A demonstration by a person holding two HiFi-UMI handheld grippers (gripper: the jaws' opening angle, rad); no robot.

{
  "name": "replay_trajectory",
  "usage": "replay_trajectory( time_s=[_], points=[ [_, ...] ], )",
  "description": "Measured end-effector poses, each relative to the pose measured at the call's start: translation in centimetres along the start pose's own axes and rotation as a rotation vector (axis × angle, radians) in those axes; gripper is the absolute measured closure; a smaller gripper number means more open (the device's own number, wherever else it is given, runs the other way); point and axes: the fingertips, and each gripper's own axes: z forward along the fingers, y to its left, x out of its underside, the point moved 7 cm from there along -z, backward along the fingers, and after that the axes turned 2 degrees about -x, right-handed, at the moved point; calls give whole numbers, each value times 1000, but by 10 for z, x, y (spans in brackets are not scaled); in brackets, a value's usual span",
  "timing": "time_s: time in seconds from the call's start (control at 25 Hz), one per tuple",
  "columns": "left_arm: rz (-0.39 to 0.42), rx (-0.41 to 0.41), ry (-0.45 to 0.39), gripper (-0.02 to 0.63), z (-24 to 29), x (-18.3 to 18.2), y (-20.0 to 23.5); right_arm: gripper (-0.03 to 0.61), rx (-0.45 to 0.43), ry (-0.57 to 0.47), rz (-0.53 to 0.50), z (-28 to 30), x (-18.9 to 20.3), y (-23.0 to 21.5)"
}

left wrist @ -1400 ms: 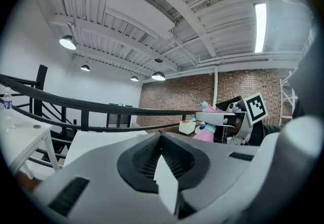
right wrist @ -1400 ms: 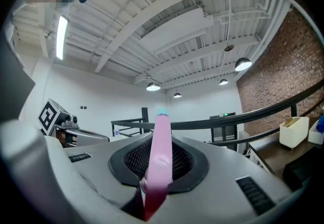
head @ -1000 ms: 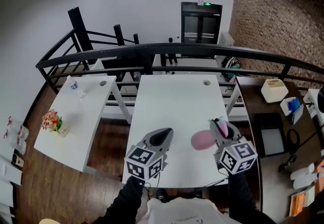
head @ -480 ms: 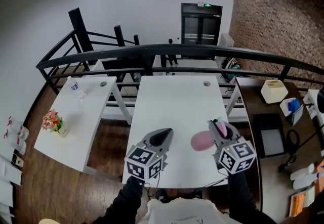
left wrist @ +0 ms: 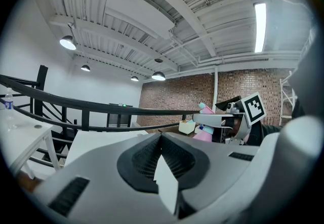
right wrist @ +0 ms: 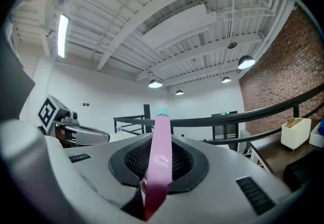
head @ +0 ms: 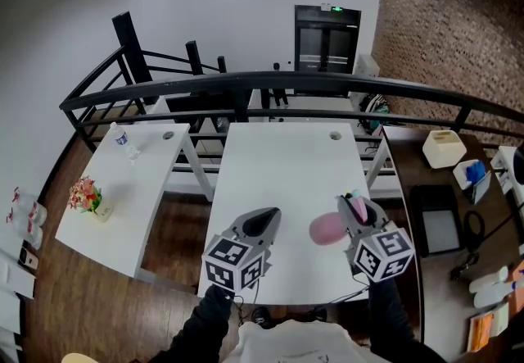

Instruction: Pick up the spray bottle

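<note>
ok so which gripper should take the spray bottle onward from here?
Right. The right gripper is shut on the pink spray bottle, its fingers clamping the bottle's top. The left gripper is shut on nothing, off to the bottle's side.

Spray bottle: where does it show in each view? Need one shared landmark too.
Head view: lower right; the pink spray bottle is clamped in the right gripper.
Left gripper view: right of centre; the spray bottle is beyond this gripper's shut jaws, held by the other gripper.
Right gripper view: centre; the spray bottle shows as a pink strip between the jaws, with a teal tip.
Shared landmark: the black railing.
</note>
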Motion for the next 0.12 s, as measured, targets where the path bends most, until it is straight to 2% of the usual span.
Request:
replay_trajectory(
  time_s=[0.12],
  points=[
    [-1, 0, 2, 626, -1, -1, 1, 551, 2, 4, 0, 0, -1, 1]
  ],
)
